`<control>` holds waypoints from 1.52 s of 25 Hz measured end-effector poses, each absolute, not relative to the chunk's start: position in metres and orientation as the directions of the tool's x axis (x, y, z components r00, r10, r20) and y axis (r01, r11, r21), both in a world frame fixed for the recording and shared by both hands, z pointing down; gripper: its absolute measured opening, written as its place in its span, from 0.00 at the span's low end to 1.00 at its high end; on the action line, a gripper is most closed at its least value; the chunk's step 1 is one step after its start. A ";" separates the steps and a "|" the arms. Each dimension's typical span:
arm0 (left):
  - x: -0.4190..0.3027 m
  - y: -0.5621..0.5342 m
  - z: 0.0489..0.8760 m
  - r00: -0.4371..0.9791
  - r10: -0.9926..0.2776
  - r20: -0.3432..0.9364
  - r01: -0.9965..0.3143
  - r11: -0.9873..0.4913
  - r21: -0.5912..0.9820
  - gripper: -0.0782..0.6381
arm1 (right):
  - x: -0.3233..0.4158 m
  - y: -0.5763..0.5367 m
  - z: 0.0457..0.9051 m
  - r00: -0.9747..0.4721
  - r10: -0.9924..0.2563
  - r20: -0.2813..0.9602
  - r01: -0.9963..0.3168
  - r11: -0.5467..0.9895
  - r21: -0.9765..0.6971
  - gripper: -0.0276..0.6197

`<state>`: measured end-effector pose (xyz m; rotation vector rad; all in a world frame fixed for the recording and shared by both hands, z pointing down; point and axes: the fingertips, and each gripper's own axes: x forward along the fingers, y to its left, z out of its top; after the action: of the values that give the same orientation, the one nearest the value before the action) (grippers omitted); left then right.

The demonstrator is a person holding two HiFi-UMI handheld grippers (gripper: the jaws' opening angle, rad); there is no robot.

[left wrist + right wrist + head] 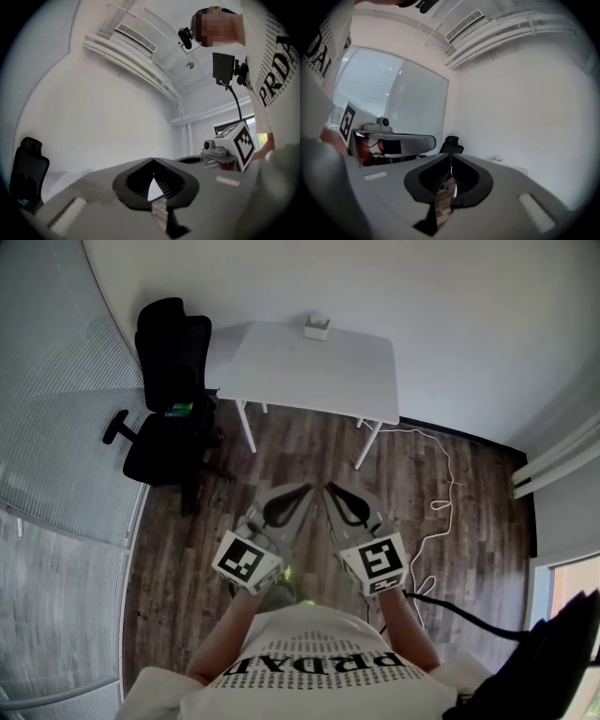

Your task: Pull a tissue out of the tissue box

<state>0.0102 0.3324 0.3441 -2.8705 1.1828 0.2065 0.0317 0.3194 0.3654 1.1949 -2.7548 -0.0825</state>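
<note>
Wood floor point(178, 577), white walls, glass partition on the left. White tabletop point(300, 376) stands against the far wall, well apart from me, black office chair point(173, 381) beside its left end. A white cable point(441, 488) trails on the floor to the right.

Tissue box point(317, 327): small, white, at the back edge of the tabletop close to the wall. Too small to tell if a tissue sticks out of the top. Nothing else seen on the tabletop.

Left tongs point(305, 491): clenched, tips meeting, nothing between them; only floor shows through the gap behind the tips in the left gripper view. Right tongs point(333, 491): same, tips together, empty. I have both held close in front of the body, side by side over the floor, roughly level and aimed toward the tabletop.

Progress, my read: nothing done yet. No contact with the box and no tissue in either tongs. All of it is left: cross the floor to the tabletop, open one tongs, pinch the tissue at the box's top opening, and pull it free. The other tongs will likely need to steady the box, since it looks light enough to lift with the tissue.
</note>
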 end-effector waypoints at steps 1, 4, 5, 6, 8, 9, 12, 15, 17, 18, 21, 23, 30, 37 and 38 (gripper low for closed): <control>0.007 0.326 0.342 0.704 -0.696 -0.143 -0.699 -0.714 0.030 0.10 | 0.027 0.313 0.364 -0.673 -0.733 0.105 -0.725 0.681 0.106 0.09; -0.006 0.308 0.340 0.713 -0.687 -0.140 -0.690 -0.723 0.035 0.10 | 0.015 0.294 0.360 -0.663 -0.742 0.105 -0.733 0.671 0.110 0.09; -0.011 0.302 0.340 0.716 -0.685 -0.135 -0.688 -0.725 0.030 0.10 | 0.010 0.289 0.359 -0.660 -0.745 0.104 -0.736 0.668 0.111 0.08; -0.016 0.295 0.340 0.719 -0.683 -0.132 -0.686 -0.727 0.026 0.10 | 0.006 0.283 0.357 -0.657 -0.747 0.102 -0.739 0.665 0.112 0.09; -0.026 0.283 0.339 0.721 -0.680 -0.134 -0.684 -0.730 0.021 0.10 | -0.003 0.272 0.355 -0.653 -0.751 0.100 -0.743 0.660 0.112 0.09; -0.031 0.276 0.338 0.723 -0.677 -0.135 -0.682 -0.732 0.018 0.10 | -0.007 0.266 0.354 -0.650 -0.753 0.101 -0.745 0.657 0.112 0.09; -0.043 0.259 0.333 0.729 -0.667 -0.152 -0.673 -0.739 0.020 0.10 | -0.018 0.249 0.356 -0.637 -0.763 0.111 -0.754 0.647 0.115 0.09; -0.058 0.247 0.332 0.730 -0.663 -0.163 -0.668 -0.743 0.033 0.10 | -0.034 0.236 0.359 -0.636 -0.763 0.115 -0.753 0.647 0.121 0.09; -0.067 0.241 0.336 0.735 -0.658 -0.160 -0.663 -0.748 0.030 0.10 | -0.043 0.229 0.362 -0.638 -0.761 0.116 -0.751 0.648 0.124 0.09; -0.070 0.238 0.337 0.733 -0.659 -0.167 -0.663 -0.748 0.042 0.10 | -0.047 0.226 0.364 -0.635 -0.763 0.123 -0.753 0.647 0.122 0.09; -0.080 0.225 0.343 0.733 -0.662 -0.157 -0.663 -0.747 0.053 0.10 | -0.054 0.212 0.368 -0.626 -0.769 0.130 -0.760 0.639 0.120 0.09; -0.086 0.217 0.348 0.738 -0.658 -0.150 -0.660 -0.750 0.049 0.10 | -0.057 0.205 0.370 -0.620 -0.773 0.132 -0.764 0.634 0.120 0.09; -0.084 0.194 0.349 0.750 -0.646 -0.141 -0.645 -0.762 0.061 0.10 | -0.050 0.175 0.374 -0.603 -0.783 0.150 -0.777 0.620 0.112 0.09; -0.067 0.150 0.358 0.746 -0.658 -0.097 -0.657 -0.752 0.054 0.10 | -0.029 0.131 0.377 -0.610 -0.779 0.145 -0.776 0.625 0.089 0.09; -0.064 0.144 0.358 0.744 -0.662 -0.091 -0.660 -0.749 0.055 0.10 | -0.027 0.124 0.377 -0.615 -0.775 0.145 -0.772 0.629 0.088 0.09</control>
<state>-0.0639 0.1435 0.3580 -2.9514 1.1196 0.1664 -0.0265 0.1241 0.3767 1.2842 -2.6795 -0.0251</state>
